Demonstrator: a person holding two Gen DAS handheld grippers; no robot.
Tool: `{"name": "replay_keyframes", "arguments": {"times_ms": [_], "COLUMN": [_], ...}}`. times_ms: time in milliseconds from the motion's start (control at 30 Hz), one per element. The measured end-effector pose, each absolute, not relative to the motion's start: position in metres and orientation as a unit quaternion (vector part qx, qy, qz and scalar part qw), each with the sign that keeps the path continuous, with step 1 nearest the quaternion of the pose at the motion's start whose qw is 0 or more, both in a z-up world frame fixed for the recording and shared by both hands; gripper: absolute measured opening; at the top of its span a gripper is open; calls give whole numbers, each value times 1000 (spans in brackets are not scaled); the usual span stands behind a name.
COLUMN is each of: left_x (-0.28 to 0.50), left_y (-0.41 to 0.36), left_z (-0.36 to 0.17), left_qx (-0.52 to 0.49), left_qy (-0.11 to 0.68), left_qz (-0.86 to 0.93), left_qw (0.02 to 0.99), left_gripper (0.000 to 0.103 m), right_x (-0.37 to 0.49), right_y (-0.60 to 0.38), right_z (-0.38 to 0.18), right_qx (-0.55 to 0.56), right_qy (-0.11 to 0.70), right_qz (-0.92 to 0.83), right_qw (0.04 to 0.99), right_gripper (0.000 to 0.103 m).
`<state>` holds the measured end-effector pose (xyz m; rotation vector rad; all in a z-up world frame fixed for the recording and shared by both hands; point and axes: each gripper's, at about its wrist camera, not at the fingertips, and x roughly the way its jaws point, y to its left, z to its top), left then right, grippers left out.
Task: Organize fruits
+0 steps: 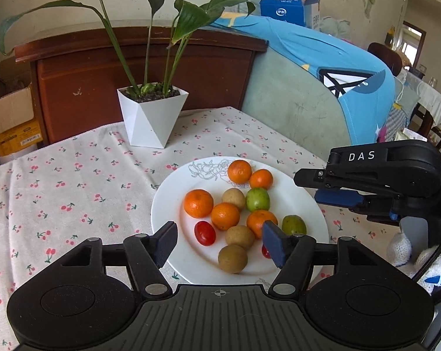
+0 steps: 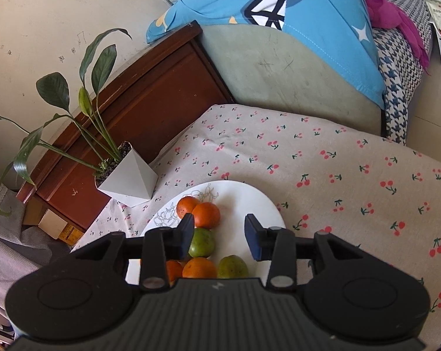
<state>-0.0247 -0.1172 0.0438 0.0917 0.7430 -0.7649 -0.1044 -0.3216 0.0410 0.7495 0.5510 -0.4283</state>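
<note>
We see left gripper (image 1: 219, 241) agape, empty | right gripper (image 2: 219, 235) agape, empty | both over round white china plate (image 1: 167, 204) of fruit

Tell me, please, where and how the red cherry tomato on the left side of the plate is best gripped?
Grip the cherry tomato across its short waist, coming from above. It lies on its side, oblong, with bare plate to its left and front, so the open left gripper probably has room for a finger there. The other finger must slip between it and the neighbouring orange, a narrow gap.
</note>
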Motion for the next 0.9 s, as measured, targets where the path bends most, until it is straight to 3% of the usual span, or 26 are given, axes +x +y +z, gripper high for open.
{"name": "replay_keyframes", "arguments": {"times_ms": [67,233,700,900], "left_x": [-23,-21,-24,-25], "left_y": [-116,-112,-99,-97], "left_z": [47,54,67,68], "left_qx": [38,29,61,72], "left_qy": [363,388,422,428], "left_qz": [-354,-327,-247,-225], "left_qw": [861,861,870,872], "left_gripper": [78,85,94,94], "right_x": [-105,-108,-130,-143], "right_y": [-317,-305,-277,-268], "right_z": [46,56,77,73], "right_qx": [344,305,237,226], "right_qy": [265,277,295,316], "right_qz": [-208,-214,-263,-282], "right_qw": [876,885,887,877], "right_gripper": [43,53,79,84]}}
